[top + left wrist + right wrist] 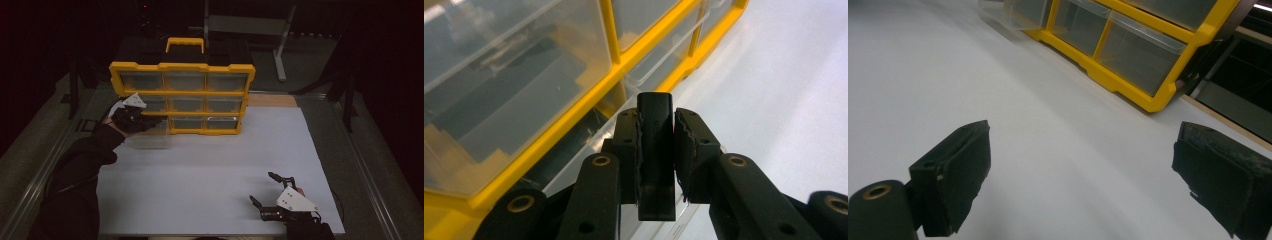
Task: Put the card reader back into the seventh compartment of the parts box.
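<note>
Clear plastic drawer (150,135), drawn partway out of the bottom-left slot of the yellow organizer (183,95), has its black handle (655,150) pinched between the left gripper's (656,152) jaws, so the pulling-out step looks to be in hand. Next it likely needs a steady, level pull to free the drawer onto the white table (210,170), while the right gripper (265,189) rests there with jaws spread and empty.

Room dark. White table sheet (210,175) lit; grey metal stand (280,45) behind, on grey floor (310,60).
</note>
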### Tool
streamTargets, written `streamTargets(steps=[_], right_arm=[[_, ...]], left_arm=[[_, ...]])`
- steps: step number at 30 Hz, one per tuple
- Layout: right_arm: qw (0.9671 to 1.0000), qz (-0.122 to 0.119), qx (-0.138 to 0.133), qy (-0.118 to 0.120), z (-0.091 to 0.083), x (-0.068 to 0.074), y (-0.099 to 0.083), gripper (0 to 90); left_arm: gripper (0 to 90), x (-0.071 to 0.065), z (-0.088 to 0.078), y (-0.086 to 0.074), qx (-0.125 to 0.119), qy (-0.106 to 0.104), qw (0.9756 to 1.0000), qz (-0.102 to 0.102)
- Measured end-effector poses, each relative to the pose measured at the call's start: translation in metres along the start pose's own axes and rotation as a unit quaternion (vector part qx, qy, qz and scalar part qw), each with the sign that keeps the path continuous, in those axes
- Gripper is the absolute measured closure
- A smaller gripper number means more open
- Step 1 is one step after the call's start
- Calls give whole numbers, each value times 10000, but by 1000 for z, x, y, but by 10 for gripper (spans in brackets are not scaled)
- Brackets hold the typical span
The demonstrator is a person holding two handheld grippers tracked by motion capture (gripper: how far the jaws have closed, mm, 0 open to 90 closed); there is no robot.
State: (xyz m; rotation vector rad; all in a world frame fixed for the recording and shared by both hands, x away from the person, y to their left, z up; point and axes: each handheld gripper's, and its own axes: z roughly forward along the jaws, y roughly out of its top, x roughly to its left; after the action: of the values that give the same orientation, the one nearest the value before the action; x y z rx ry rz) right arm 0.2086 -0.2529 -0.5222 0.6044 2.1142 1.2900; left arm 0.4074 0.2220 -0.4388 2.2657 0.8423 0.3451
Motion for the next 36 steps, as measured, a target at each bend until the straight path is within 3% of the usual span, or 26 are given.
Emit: streamTargets(steps=[12, 14, 17, 25, 31, 36], right_arm=[[10000, 3, 12, 1, 0, 0, 0, 86], [10000, 5, 5, -9, 0, 0, 0, 86], [10000, 5, 1, -12, 0, 0, 0, 86], [10000, 10, 12, -2, 0, 0, 0, 86], [10000, 9, 14, -1, 0, 0, 0, 87], [10000, 7, 16, -7, 0, 0, 0, 86]], left_arm=[[721, -1, 13, -5, 196, 76, 9997, 117], [561, -2, 15, -6, 236, 96, 9997, 65], [435, -2, 15, -6, 216, 93, 9997, -49], [241, -7, 6, -2, 130, 231, 9996, -58], [13, -11, 4, -2, 202, 88, 9997, -50], [0, -20, -1, -2, 148, 27, 9998, 96]])
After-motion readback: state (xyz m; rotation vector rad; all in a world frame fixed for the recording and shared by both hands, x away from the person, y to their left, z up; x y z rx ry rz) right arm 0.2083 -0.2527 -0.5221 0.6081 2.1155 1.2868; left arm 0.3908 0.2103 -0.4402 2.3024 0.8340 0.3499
